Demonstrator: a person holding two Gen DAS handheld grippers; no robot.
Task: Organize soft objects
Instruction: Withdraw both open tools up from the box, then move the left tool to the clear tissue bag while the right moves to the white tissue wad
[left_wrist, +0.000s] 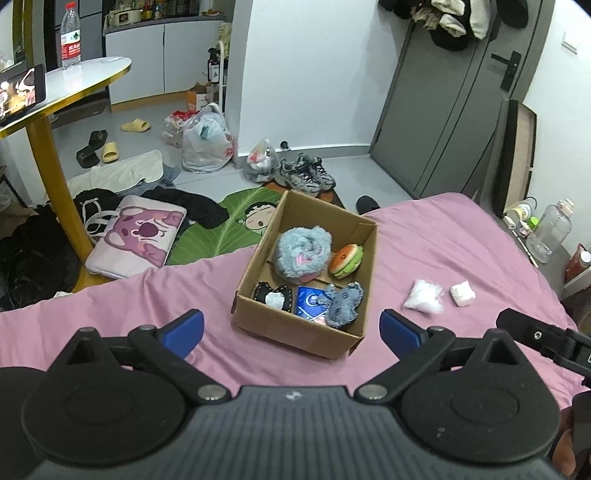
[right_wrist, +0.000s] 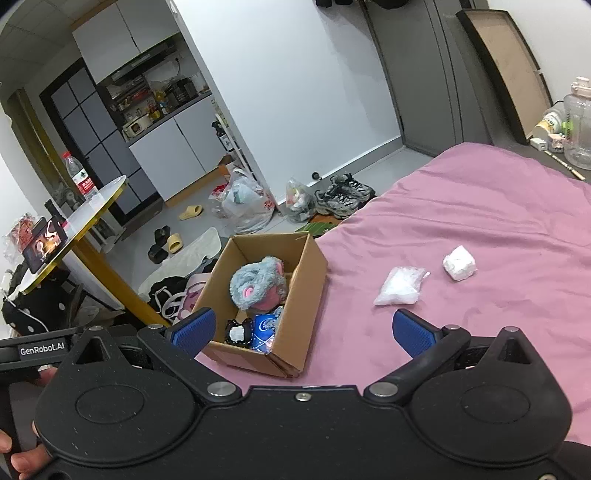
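An open cardboard box (left_wrist: 258, 258) (right_wrist: 312, 291) stands on the pink bed sheet (left_wrist: 443, 240) (right_wrist: 480, 221). It holds a fluffy grey-blue plush (left_wrist: 303, 251) (right_wrist: 256, 282), a burger toy (left_wrist: 346, 260), a black-and-white plush (left_wrist: 272, 295) (right_wrist: 236, 332), a blue packet (left_wrist: 309, 301) (right_wrist: 263, 328) and a small grey plush (left_wrist: 345, 301). To the right of the box lie a white fluffy bag (left_wrist: 423, 297) (right_wrist: 400, 286) and a white wad (left_wrist: 461, 292) (right_wrist: 458, 263). My left gripper (left_wrist: 291, 330) hangs open just before the box, empty. My right gripper (right_wrist: 303, 330) is open too, empty, near the box's front corner.
The bed's edge runs just behind the box; below it lie a green mat (left_wrist: 229, 225), a pink bag (left_wrist: 136, 236), clothes and grey sneakers (left_wrist: 306, 173). A round table (left_wrist: 74, 85) on a yellow leg carries a water bottle (left_wrist: 70, 35) and a lit phone (left_wrist: 20, 94). Bottles (left_wrist: 550, 229) line the bed's right side.
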